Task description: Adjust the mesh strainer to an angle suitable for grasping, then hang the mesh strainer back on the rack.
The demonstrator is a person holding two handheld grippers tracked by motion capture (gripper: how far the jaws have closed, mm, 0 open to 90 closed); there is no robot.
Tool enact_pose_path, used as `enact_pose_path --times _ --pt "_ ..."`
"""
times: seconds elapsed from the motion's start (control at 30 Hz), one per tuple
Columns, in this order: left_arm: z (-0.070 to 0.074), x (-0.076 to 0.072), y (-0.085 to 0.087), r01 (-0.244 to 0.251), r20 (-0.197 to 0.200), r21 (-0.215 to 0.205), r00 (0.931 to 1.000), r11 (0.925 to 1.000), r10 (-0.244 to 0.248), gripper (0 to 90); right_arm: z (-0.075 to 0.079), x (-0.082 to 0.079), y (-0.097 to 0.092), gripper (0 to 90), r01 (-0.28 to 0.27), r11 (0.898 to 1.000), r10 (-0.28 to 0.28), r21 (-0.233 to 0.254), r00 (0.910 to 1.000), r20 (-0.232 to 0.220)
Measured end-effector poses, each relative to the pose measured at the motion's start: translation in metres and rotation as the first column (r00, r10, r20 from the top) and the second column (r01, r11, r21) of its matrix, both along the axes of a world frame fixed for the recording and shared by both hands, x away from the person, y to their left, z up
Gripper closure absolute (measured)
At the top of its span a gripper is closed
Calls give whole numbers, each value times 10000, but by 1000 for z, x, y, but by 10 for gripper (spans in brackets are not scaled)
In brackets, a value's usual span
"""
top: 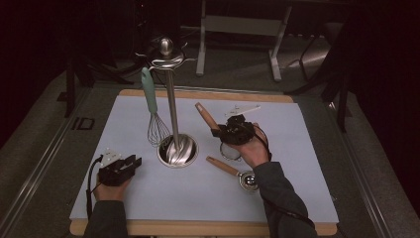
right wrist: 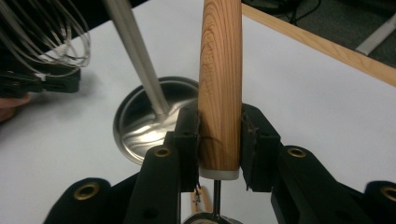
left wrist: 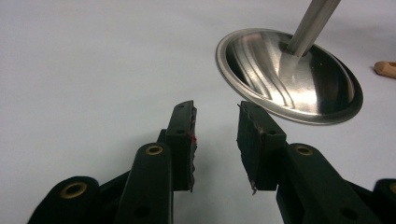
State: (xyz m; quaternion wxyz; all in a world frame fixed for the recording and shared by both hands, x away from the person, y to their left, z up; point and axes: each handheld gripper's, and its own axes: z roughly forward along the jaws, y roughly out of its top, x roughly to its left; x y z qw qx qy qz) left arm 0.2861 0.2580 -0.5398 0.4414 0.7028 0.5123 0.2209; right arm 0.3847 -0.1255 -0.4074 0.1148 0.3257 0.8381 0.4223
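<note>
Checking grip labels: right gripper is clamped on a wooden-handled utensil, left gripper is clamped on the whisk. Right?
Half right. The right gripper is shut on the wooden handle, as the right gripper view shows. The left gripper holds nothing: the left gripper view shows its jaws open over the bare mat. The whisk hangs on the stand in the high view.

A steel utensil stand [top: 177, 148] sits near the middle of the pale surface [top: 297, 148], its round dished base flat on it and a slim pole rising to a knobbed top with hooks. From one hook hangs a whisk [top: 152, 111] with a light green handle, its wire loops down just beside the base. Nearer the front edge lies a small metal ladle [top: 233, 171] with a wooden handle, and a white flat piece [top: 242, 109] rests toward the far edge.
</note>
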Motion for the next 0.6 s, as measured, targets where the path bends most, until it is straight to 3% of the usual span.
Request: enact_pose_path --times 0.6 --pt "0 0 -1 18 -7 61 10000 10000 -18 672 23 -22 -7 706 -557 9936 473 978 9951 871"
